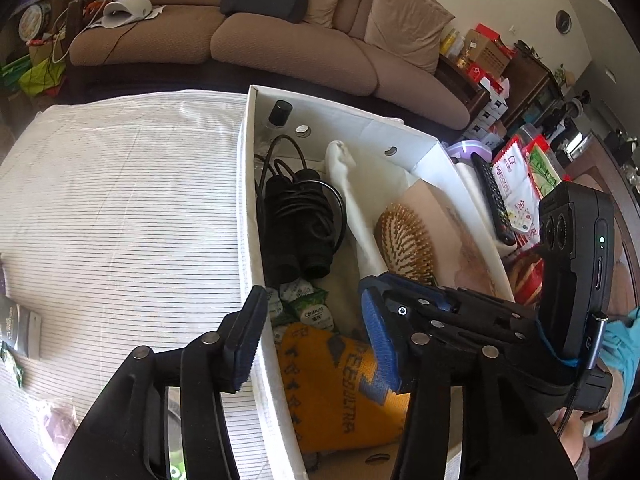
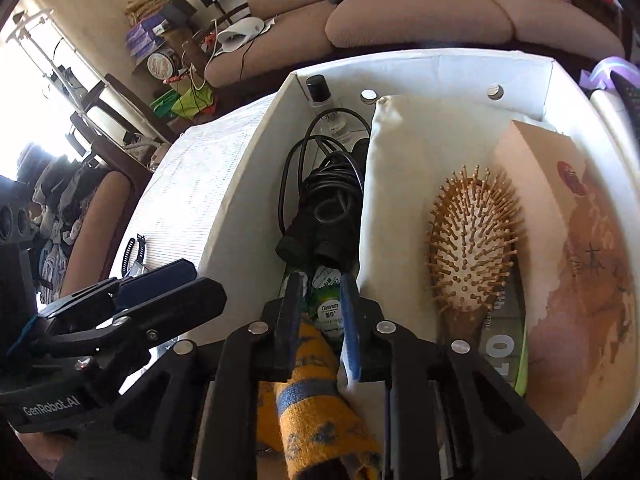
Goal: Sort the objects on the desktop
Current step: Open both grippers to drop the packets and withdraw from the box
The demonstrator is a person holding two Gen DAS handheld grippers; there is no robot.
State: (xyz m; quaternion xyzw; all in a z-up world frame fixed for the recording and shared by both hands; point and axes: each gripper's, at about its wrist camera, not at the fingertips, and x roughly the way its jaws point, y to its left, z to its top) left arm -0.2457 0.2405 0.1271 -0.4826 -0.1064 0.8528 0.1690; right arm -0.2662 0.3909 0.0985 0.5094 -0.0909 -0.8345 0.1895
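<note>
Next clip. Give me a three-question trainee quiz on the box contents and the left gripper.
1. True or false: the brush and the cable share one compartment.
2. The left gripper is: A) open, B) shut on the brush, C) shut on the cable.
3. Fill in: the bottle has a ____ cap.
Key: 1 false; 2 A; 3 black.

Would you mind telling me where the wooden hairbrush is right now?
The hairbrush lies bristles-up inside the white box, right of centre in the right wrist view, between a white cloth and a tan paper bag.
</note>
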